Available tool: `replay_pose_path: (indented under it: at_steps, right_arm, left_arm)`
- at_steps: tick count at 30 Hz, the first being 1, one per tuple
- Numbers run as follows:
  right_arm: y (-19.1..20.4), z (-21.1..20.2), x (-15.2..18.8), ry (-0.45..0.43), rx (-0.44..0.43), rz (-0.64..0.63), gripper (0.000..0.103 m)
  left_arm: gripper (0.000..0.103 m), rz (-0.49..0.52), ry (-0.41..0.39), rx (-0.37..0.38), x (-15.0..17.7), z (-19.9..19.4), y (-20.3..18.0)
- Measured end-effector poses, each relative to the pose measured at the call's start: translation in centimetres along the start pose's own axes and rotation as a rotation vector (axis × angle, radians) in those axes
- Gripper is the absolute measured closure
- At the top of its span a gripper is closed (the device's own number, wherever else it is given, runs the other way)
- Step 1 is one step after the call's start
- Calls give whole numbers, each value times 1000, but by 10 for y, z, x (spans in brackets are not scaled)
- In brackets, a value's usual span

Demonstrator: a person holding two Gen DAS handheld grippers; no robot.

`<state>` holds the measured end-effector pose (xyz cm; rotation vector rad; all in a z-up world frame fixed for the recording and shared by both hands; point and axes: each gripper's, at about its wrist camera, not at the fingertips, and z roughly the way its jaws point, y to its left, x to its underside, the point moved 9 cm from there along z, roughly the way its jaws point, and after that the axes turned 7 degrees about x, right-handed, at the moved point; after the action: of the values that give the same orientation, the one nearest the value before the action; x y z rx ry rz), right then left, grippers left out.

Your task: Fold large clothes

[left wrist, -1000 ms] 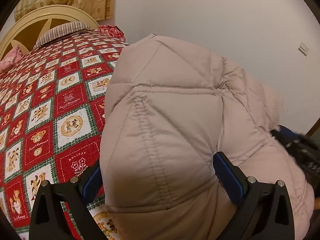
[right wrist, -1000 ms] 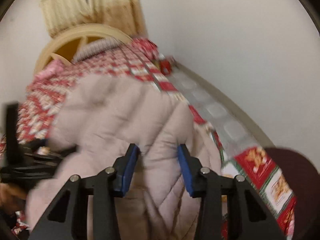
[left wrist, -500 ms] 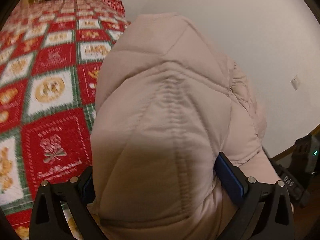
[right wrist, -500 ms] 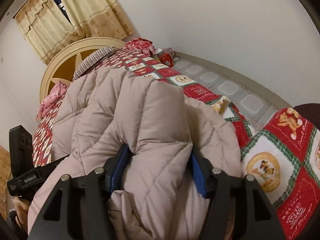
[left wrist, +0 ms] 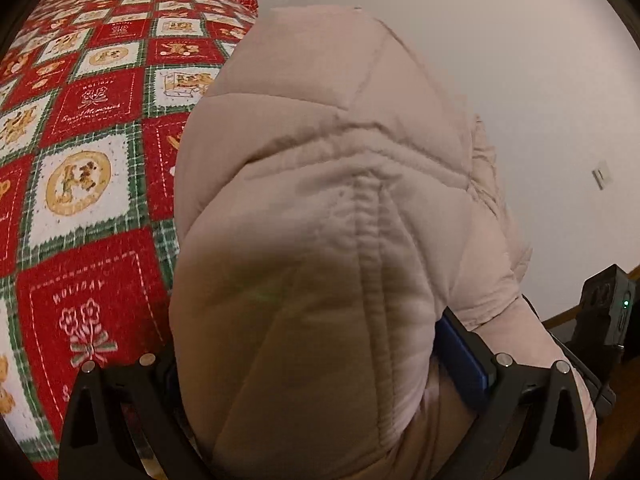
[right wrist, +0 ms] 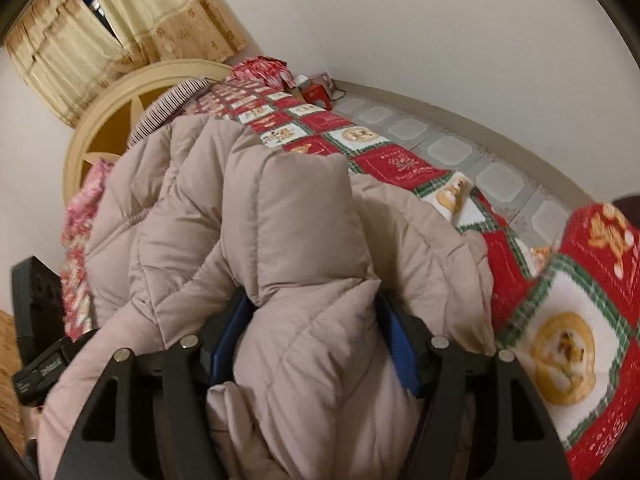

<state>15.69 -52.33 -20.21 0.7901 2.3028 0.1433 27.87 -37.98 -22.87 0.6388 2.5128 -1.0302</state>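
- The pale pink quilted puffer coat (left wrist: 328,208) is bunched up in a thick mound over the side of the bed, lying on the red, white and green patchwork holiday bedspread (left wrist: 92,168).
- The left gripper (left wrist: 320,364) has its black fingers with blue pads clamped on a fat fold of the coat; the blue pad (left wrist: 460,356) on one side presses into the padding, while the other pad is buried under the fabric.
- From the left wrist view the coat fills the middle of the frame, with the bedspread stretching off to the left and a plain white wall (left wrist: 520,60) to the right.
- The right gripper (right wrist: 312,344) is likewise clamped on a bulging fold of the coat (right wrist: 248,216), both blue pads squeezed against the padding.
- In the right wrist view the rest of the coat runs back along the bed towards the cream round headboard (right wrist: 120,96); the bedspread (right wrist: 560,320) shows bare along the edge by the wall.
- A striped pillow (right wrist: 168,108) lies at the head of the bed, just in front of the headboard.
- Yellow patterned curtains (right wrist: 120,28) hang above the headboard.
- The left gripper's black body (right wrist: 36,320) is visible at the left edge of the right wrist view, touching the coat.
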Motion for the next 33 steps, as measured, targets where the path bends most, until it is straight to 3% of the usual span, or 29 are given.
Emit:
replay_pose_path:
  at_steps: [5,9,15,20,22,26,28,31,32,33]
  right_arm:
    - [0,0,0,-7,11,4,36]
    - [-3,-16,13,13,32,-45,37]
    - [-18,-46,37,8,117,-109,37]
    - [-22,-61,56,-86,165,-98,37]
    - [-23,-62,56,-118,157,-83,36]
    - [-29,-64,54,-128,127,-47,33]
    - [-30,-65,55,-134,121,-33,33]
    - [-32,-67,57,-140,111,-22,32]
    - [-33,-67,57,-141,111,-22,32]
    - [-34,-68,58,-141,110,-22,32]
  left_arm:
    - [1,51,0,-62,0,-10,-8]
    - [1,178,-8,-114,7,-30,-23]
    - [1,224,27,-60,19,-32,-42]
    - [1,238,33,-68,21,-40,-41]
    - [1,200,20,-96,20,-52,-44]
    - [1,237,-68,-102,21,-82,-72]
    - [1,231,-101,-33,28,-91,-93]
    - [1,258,-81,66,51,-83,-126]
    - [1,285,-70,57,57,-77,-131]
    - [1,348,-62,-2,65,-64,-132]
